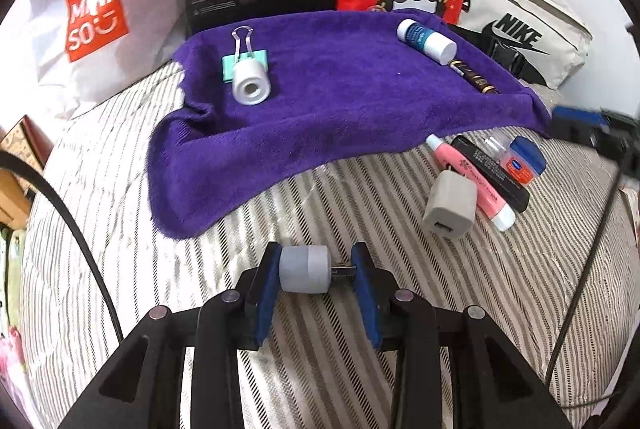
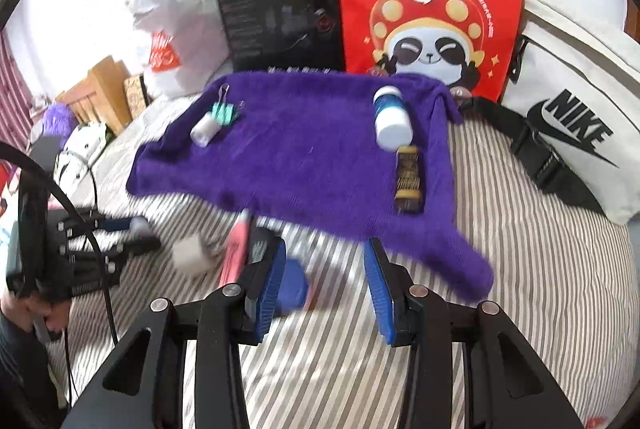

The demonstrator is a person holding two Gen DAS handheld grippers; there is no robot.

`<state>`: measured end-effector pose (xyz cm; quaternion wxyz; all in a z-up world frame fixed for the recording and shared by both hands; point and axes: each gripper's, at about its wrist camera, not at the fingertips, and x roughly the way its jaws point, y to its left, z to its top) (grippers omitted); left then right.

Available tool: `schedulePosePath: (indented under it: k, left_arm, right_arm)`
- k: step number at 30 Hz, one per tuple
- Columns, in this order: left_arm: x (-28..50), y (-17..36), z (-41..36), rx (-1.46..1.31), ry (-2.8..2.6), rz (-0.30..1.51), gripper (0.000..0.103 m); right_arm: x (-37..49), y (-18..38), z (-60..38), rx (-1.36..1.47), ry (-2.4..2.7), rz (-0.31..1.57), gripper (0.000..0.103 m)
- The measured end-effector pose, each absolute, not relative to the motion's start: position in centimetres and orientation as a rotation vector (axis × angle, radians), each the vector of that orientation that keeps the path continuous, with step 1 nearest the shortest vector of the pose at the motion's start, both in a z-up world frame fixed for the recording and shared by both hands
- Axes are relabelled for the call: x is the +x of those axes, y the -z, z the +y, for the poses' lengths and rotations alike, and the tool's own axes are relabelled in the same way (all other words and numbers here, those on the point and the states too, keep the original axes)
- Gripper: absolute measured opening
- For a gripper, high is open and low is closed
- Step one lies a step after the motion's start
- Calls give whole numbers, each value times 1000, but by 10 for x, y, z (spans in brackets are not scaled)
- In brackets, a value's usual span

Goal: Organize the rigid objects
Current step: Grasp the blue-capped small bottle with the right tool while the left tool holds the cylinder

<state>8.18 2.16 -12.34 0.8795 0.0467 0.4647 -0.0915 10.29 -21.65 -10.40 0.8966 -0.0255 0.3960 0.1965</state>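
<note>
Left gripper [image 1: 316,271] clamped on white plug adapter [image 1: 305,269], long axis spanning jaw to jaw. Purple towel [image 1: 320,101] directly ahead. Right gripper [image 2: 326,281] unclenched, empty, nearer remaining pile.

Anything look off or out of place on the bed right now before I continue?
Yes. The purple towel lies rumpled, one corner trailing over the striped bedding. A loose pile still sits off it: grey charger, pink tube, black stick, small blue tin.
</note>
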Motion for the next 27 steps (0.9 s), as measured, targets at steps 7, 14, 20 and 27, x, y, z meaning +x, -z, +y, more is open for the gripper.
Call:
schedulePosePath:
  k: [7, 14, 20, 27]
  left_arm:
    - [68, 124, 34, 74, 175, 963, 34]
    - [66, 125, 35, 68, 170, 954, 34]
    - [64, 124, 37, 71, 173, 957, 34]
    - [60, 125, 43, 64, 159, 948, 34]
  right_arm:
    - [92, 121, -197, -63, -425, 857, 41]
    - [103, 142, -185, -98, -362, 867, 23]
    - [103, 142, -187, -87, -352, 865, 22]
    - [85, 140, -211, -85, -270, 863, 22]
